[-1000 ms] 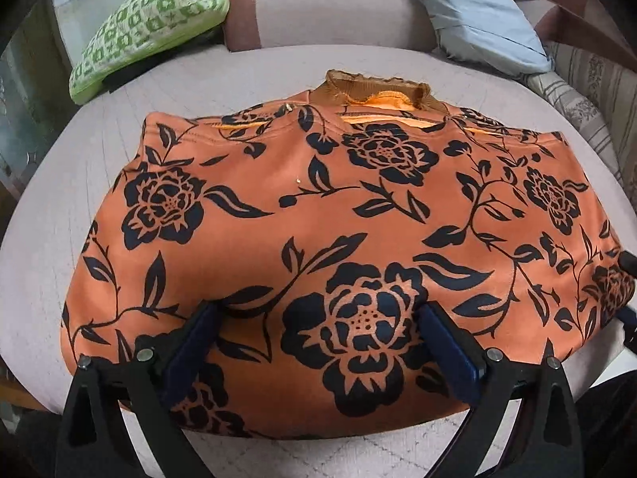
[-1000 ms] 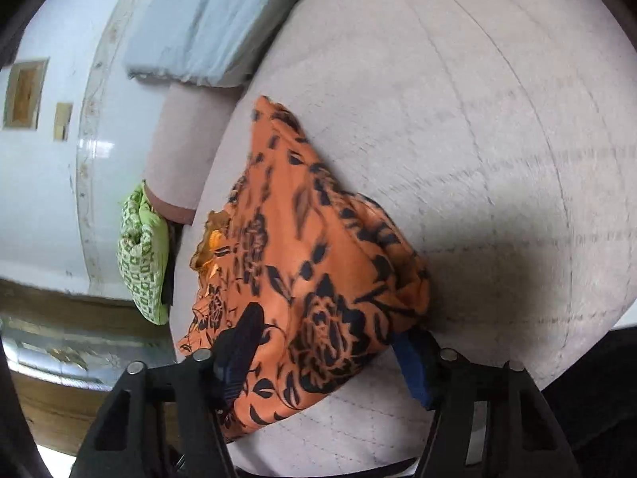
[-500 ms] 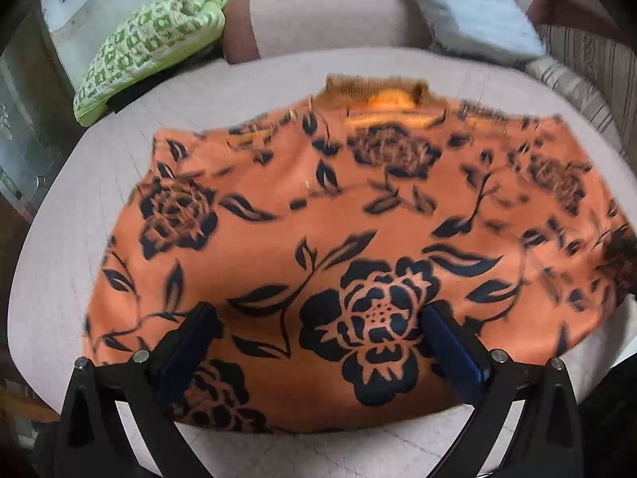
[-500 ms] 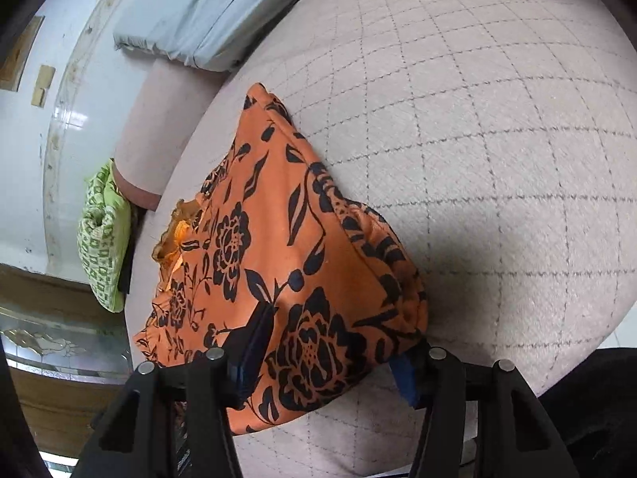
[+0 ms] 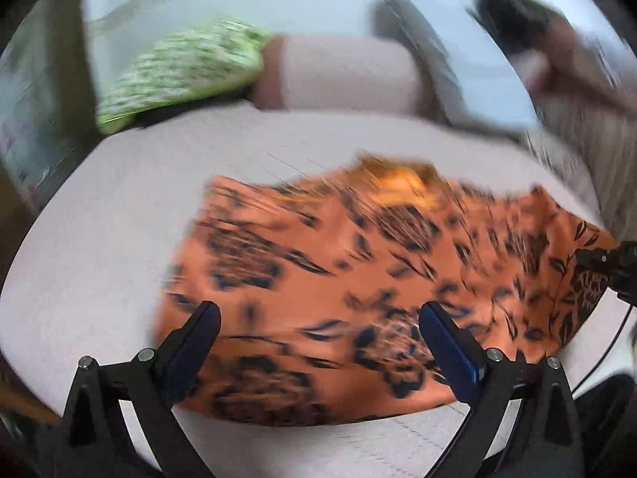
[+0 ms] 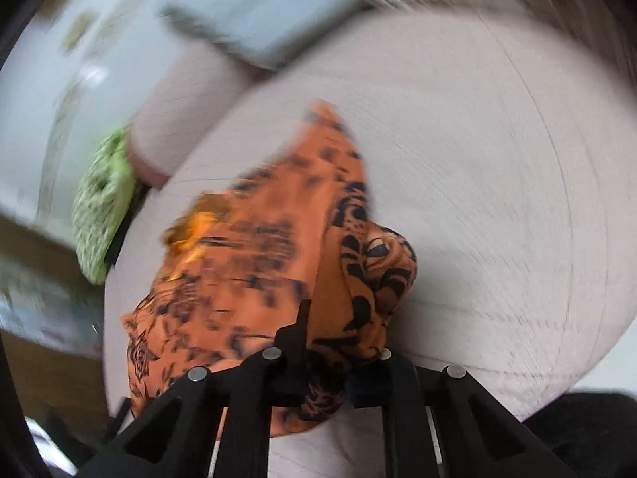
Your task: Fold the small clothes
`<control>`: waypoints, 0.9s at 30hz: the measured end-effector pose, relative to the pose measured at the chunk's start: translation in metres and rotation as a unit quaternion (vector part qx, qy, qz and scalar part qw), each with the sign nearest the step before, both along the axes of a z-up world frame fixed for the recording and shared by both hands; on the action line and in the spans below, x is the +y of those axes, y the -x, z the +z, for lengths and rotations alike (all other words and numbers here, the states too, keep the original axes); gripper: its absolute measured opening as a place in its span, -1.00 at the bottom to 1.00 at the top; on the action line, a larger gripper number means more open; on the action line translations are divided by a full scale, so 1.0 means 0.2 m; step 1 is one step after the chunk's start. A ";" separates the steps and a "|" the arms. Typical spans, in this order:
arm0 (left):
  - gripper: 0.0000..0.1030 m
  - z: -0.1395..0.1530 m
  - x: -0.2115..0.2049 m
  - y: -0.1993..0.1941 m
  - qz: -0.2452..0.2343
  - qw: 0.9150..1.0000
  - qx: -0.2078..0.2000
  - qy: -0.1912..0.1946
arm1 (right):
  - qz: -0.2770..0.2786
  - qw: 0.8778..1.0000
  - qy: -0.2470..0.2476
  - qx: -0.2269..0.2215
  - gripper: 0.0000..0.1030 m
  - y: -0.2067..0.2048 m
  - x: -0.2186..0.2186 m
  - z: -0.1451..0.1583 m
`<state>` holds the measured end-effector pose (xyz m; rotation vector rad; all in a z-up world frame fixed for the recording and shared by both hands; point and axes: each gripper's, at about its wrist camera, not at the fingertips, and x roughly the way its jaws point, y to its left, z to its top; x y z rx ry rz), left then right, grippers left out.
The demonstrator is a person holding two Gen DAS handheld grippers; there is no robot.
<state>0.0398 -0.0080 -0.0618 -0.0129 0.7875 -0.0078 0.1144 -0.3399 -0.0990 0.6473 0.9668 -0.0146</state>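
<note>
**Right gripper pinches the floral garment's corner**

Our right gripper [image 6: 318,342] has just been closing and now clenches a bunched corner of the orange floral garment [image 5: 338,271], which lies on the quilted cushion [image 5: 119,219]. Our left gripper [image 5: 318,330] stands released, fingers wide over the garment's near edge.

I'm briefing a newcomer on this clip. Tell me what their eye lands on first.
First, the orange garment with black flowers, spread across the middle of the pale quilted cushion. Next, the right gripper at the bottom of its view, whose fingers have just been closing and now pinch a bunched corner of the cloth. A green patterned pillow lies behind, upper left.
</note>
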 end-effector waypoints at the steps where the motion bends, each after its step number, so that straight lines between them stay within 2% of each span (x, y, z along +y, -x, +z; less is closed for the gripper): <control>1: 0.94 0.04 0.10 0.03 0.020 1.000 -0.011 0.012 | 0.015 1.000 0.016 -0.017 -0.75 -0.01 0.06 0.07; 5: 0.94 0.14 0.44 0.10 0.102 0.992 -0.034 0.063 | 0.107 0.987 0.077 -0.097 -0.76 -0.05 0.49 0.40; 7: 0.94 0.17 0.63 0.17 0.145 0.984 -0.038 0.095 | 0.156 0.976 0.083 -0.125 -0.76 -0.05 0.72 0.49; 11: 0.94 0.20 0.88 0.27 0.202 0.971 -0.045 0.120 | 0.255 0.951 0.089 -0.153 -0.76 -0.03 1.21 0.54; 13: 0.94 0.18 0.96 0.30 0.222 0.967 -0.042 0.120 | 0.292 0.940 0.093 -0.148 -0.76 -0.02 1.40 0.48; 14: 0.94 0.16 0.99 0.29 0.228 0.966 -0.039 0.118 | 0.316 0.936 0.091 -0.130 -0.76 -0.03 1.52 0.40; 16: 0.94 0.13 1.02 0.29 0.234 0.964 -0.024 0.119 | 0.353 0.927 0.103 -0.071 -0.69 -0.06 1.73 0.13; 17: 0.94 0.12 1.03 0.28 0.234 0.964 -0.021 0.121 | 0.378 0.916 0.131 -0.015 -0.64 -0.08 1.83 -0.04; 18: 0.94 0.12 1.03 0.27 0.230 0.965 -0.019 0.121 | 0.391 0.907 0.155 -0.002 -0.63 -0.07 1.89 -0.12; 19: 0.94 0.12 1.02 0.26 0.225 0.967 -0.021 0.118 | 0.393 0.904 0.166 -0.036 -0.54 -0.03 1.91 -0.10; 20: 0.94 0.13 1.01 0.26 0.224 0.968 -0.024 0.114 | 0.401 0.900 0.160 -0.065 -0.15 0.01 1.90 -0.06; 21: 0.94 0.13 1.01 0.25 0.221 0.968 -0.023 0.114 | 0.420 0.897 0.122 -0.067 0.42 0.02 1.88 -0.03; 23: 0.94 0.14 0.98 0.21 0.200 0.971 -0.016 0.129 | 0.430 0.899 0.056 -0.062 0.46 0.01 1.80 0.02; 25: 0.94 0.15 0.93 0.19 0.179 0.973 -0.010 0.144 | 0.398 0.914 0.027 -0.073 0.46 0.01 1.66 0.06; 27: 0.94 0.17 0.82 0.15 0.135 0.977 -0.002 0.166 | 0.354 0.932 -0.020 -0.079 0.46 0.01 1.47 0.09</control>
